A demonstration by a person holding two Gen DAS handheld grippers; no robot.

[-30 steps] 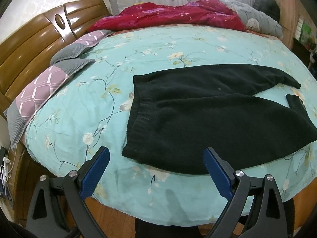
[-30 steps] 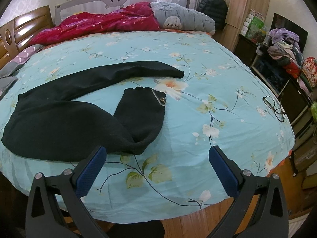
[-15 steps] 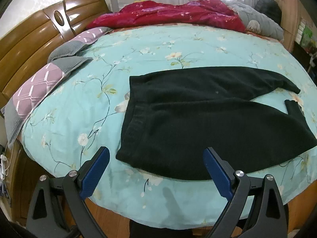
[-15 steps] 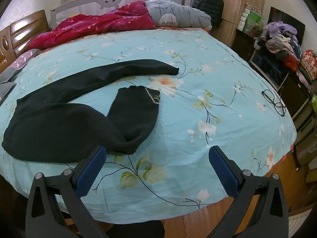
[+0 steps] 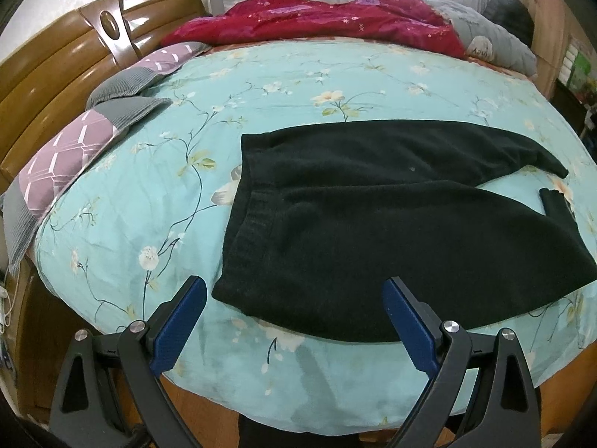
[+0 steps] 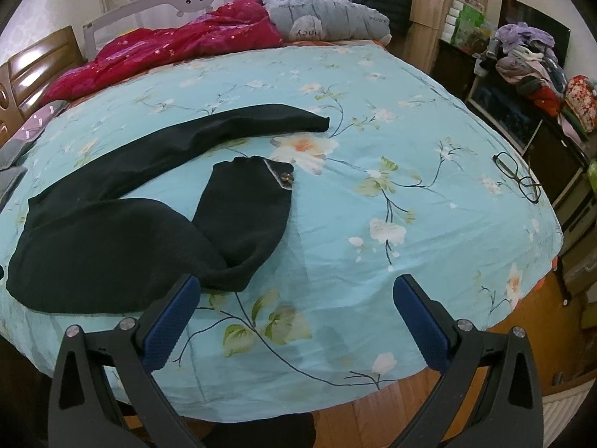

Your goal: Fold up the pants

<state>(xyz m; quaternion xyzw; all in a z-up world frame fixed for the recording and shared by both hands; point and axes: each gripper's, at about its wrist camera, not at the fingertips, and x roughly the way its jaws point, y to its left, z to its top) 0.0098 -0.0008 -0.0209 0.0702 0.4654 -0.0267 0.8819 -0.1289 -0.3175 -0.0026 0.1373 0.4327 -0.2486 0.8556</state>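
Left gripper (image 5: 294, 298): fingers spread wide, blue pads empty, held above the near edge of the bed; touching nothing.

Right gripper (image 6: 294, 295): fingers likewise spread wide, holding nothing, held above the near bed edge.

Black pants (image 5: 373, 224): flat on the sheet directly ahead of the left gripper, waistband toward that gripper's left finger, legs running off to its right. Far leg straight. Near leg doubled back on itself, cuff (image 6: 261, 166) pointing away from the right gripper; fold bend just ahead of the right gripper's left finger (image 6: 169, 321). Small ornament on the cuff edge; detail too small to tell.

Floral turquoise sheet (image 6: 373, 119): covers the bed, under both grippers' view.

Red quilt (image 5: 317, 18): bunched at the far side, beyond the pants.

Grey bedding (image 6: 328, 15): beside the red quilt, far side.

Two purple-and-grey pillows (image 5: 63, 156): far left of the left gripper, against the wooden headboard (image 5: 56, 59).

Eyeglasses (image 6: 516, 175): on the sheet, ahead and right of the right gripper, well apart from the pants.

Heap of clothes (image 6: 533, 63): on dark furniture beyond the bed, far right.
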